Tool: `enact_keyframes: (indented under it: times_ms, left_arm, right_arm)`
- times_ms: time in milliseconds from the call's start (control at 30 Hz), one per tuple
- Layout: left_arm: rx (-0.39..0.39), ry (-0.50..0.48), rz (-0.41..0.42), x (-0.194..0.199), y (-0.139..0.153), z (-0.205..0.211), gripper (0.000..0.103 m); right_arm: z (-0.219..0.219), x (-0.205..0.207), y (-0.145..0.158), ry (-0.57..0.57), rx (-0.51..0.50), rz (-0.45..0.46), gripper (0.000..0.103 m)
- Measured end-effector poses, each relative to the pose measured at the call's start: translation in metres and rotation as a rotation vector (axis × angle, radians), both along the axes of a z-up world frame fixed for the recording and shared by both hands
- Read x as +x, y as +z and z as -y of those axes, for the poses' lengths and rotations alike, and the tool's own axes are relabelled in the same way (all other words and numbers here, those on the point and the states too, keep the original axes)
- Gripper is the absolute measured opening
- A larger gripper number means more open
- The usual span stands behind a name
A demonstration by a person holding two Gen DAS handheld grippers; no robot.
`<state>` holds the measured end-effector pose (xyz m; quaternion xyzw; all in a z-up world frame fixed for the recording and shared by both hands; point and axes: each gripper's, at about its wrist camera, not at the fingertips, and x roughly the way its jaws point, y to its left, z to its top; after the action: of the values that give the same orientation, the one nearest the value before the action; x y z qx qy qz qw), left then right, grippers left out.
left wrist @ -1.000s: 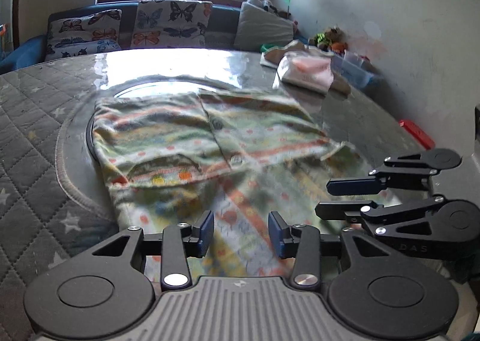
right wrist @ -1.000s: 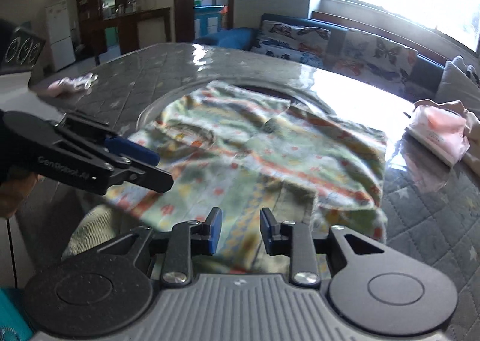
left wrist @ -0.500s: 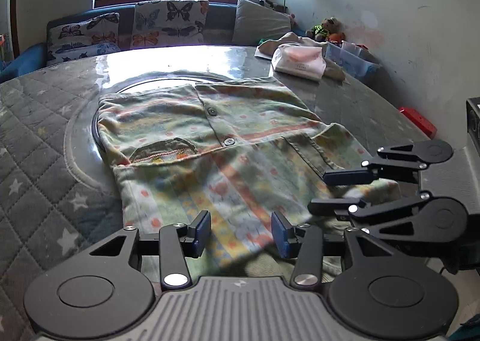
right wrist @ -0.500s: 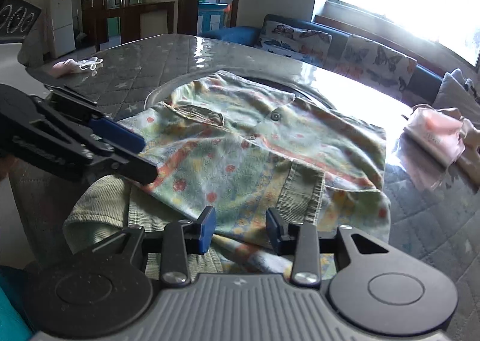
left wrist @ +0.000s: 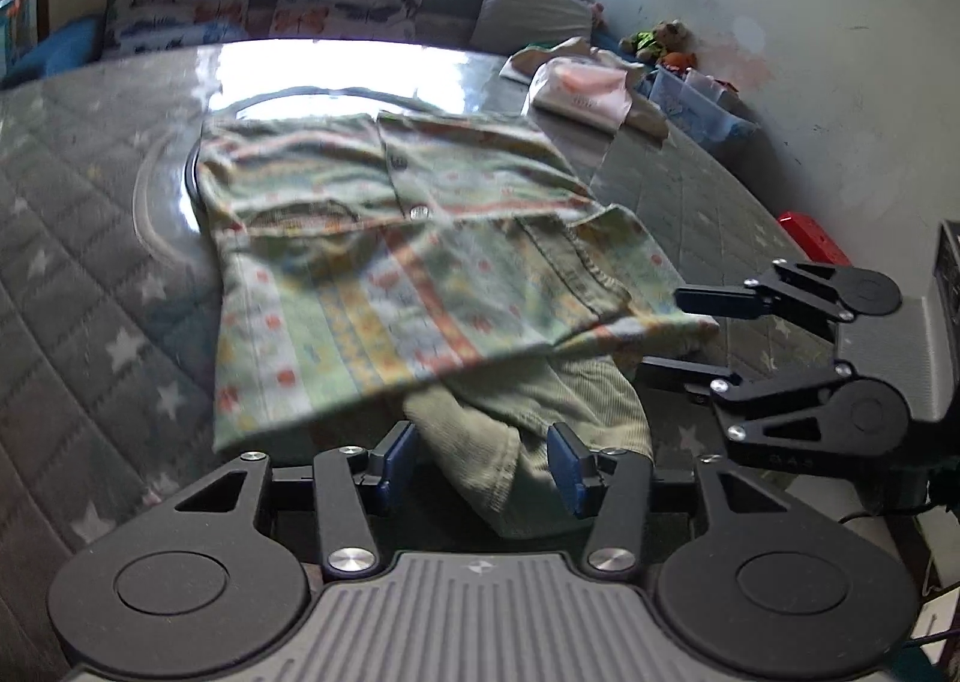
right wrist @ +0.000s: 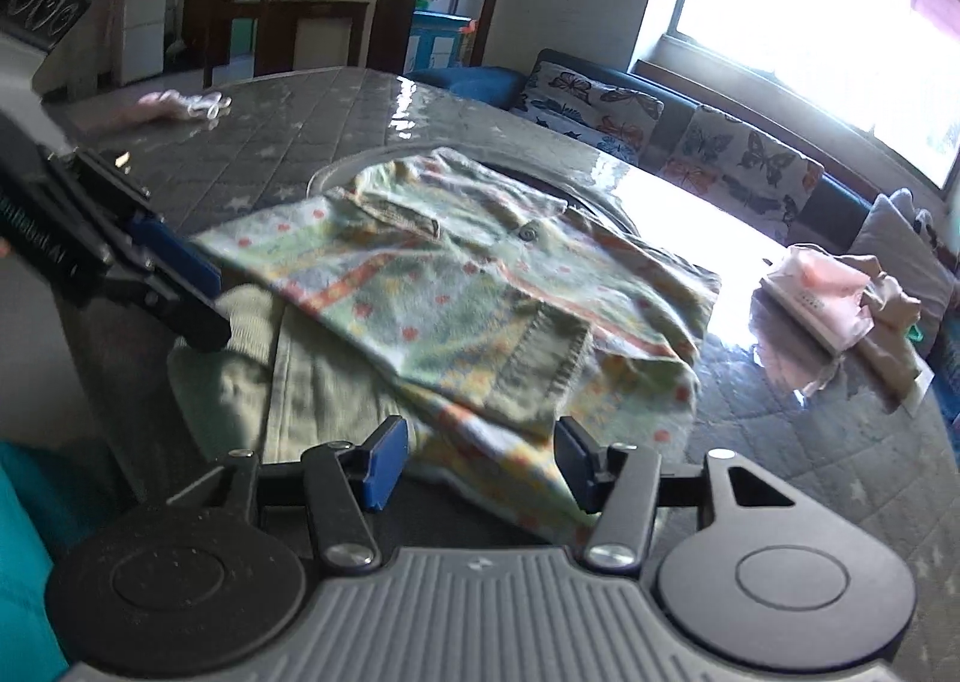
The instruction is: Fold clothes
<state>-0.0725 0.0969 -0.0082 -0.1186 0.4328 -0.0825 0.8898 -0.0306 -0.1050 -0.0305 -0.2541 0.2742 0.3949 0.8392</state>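
1. The patterned shirt (left wrist: 384,238) lies flat on the round table (left wrist: 90,274), buttons up, its far part over the table's inset centre ring and its near hem towards the table edge.
2. A plain green ribbed part of the garment (left wrist: 528,442) pokes out from under the near hem and spills to the table's near edge.
3. The left gripper (left wrist: 483,463) hangs just above that green fold; its jaws are opening, the cloth lies between and below them, and the pads do not press on it.
4. The right gripper (right wrist: 480,460) is over the shirt's near right corner by the pocket (right wrist: 540,364); its jaws are opening too, with the hem under the gap and nothing clamped.
5. In the left view the right gripper (left wrist: 678,331) stands just beside the shirt's right edge; in the right view the left gripper (right wrist: 204,298) touches or nearly touches the green fold, I cannot tell which.
6. Left of the shirt the quilted star-print cover is bare out to the rim.
7. To the far right a folded pink garment (left wrist: 579,91) sits well apart from the shirt, with bare table between.
8. Beyond the table runs a sofa with butterfly cushions (right wrist: 600,106) under the window.
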Motion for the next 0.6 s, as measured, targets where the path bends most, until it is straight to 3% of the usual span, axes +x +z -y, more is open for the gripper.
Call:
enact_keyframes:
  times_ms: [133,267,367,600]
  left_arm:
    - [-0.044,0.006,-0.052,0.004,-0.01,0.0,0.047]
    - [-0.068,0.013,-0.067,0.007,-0.012,-0.002,0.023]
    - [-0.09,0.008,-0.053,0.009,-0.005,-0.006,0.015]
    - [-0.121,-0.004,0.012,0.026,0.022,-0.017,0.013]
  right_arm:
    - [0.009,-0.004,-0.004,0.002,-0.025,0.005,0.057]
    - [0.013,-0.012,-0.011,0.031,-0.058,0.028,0.059]
    - [0.011,-0.019,-0.016,0.078,-0.082,0.067,0.064]
    - [0.004,-0.03,-0.024,0.172,-0.078,0.161,0.069]
